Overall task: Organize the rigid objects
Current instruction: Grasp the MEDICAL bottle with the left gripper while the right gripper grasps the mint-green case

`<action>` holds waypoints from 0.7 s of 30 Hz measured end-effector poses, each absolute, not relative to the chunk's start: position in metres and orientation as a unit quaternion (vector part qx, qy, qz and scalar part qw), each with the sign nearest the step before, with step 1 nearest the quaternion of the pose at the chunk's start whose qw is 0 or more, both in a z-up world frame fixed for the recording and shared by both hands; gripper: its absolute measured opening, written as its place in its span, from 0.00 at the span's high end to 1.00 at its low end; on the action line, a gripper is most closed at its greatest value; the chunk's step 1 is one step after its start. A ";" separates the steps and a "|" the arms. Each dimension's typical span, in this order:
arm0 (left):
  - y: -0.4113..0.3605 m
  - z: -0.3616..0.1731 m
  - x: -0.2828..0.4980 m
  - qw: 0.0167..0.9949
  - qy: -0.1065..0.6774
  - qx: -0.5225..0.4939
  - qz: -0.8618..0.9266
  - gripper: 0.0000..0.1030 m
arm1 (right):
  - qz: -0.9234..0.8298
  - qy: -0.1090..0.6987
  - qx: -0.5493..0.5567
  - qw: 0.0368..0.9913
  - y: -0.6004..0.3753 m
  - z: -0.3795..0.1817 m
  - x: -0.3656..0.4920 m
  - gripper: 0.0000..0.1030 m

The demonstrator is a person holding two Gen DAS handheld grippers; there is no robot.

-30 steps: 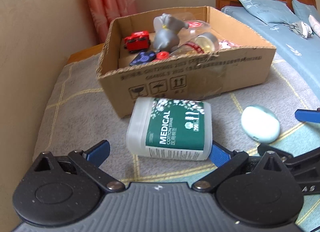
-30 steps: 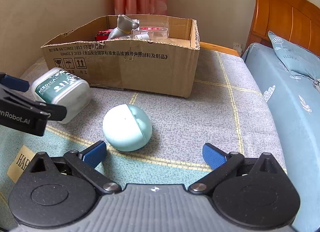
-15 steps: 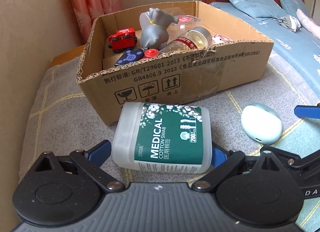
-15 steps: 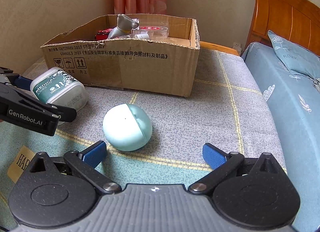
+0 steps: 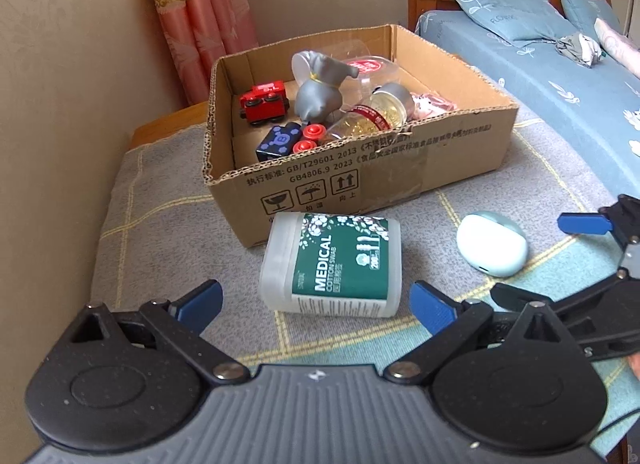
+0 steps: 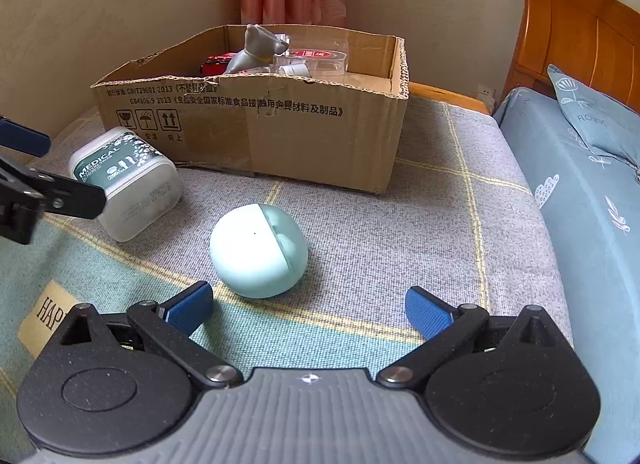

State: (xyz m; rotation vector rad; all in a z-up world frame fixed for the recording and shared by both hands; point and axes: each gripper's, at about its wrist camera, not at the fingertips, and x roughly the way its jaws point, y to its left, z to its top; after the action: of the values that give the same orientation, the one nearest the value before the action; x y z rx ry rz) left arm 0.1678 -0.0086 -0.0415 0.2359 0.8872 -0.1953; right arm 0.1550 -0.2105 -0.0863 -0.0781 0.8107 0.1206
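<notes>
A white cotton swab box point(image 5: 332, 266) with a green "MEDICAL" label lies on its side on the blanket, just in front of a cardboard box point(image 5: 360, 179). My left gripper point(image 5: 316, 304) is open, its blue fingertips just short of the swab box on either side, not touching it. The swab box also shows in the right wrist view point(image 6: 128, 179). A pale mint round case point(image 6: 258, 250) lies on the blanket just beyond my open right gripper point(image 6: 310, 306); it also shows in the left wrist view point(image 5: 492, 244).
The cardboard box holds a grey animal figure point(image 5: 320, 89), a red toy car point(image 5: 264, 101), a bottle point(image 5: 372, 117) and a dark blue block point(image 5: 278, 141). A bed with blue sheet point(image 6: 592, 199) is on the right, a wall and pink curtain point(image 5: 200, 15) behind.
My left gripper pulled back and rose from around the swab box; the box now lies beyond the fingertips. The right gripper has not moved.
</notes>
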 end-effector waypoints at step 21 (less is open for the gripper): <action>0.003 -0.095 0.173 0.889 0.429 0.068 -0.143 0.01 | 0.144 0.418 -0.081 0.893 -0.220 -0.084 0.134 0.00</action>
State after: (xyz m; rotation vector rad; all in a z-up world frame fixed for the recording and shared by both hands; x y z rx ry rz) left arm 0.1726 0.0033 -0.0954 0.1402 0.8920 -0.2969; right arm 0.1340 -0.2199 -0.0837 -0.1670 0.8676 0.2979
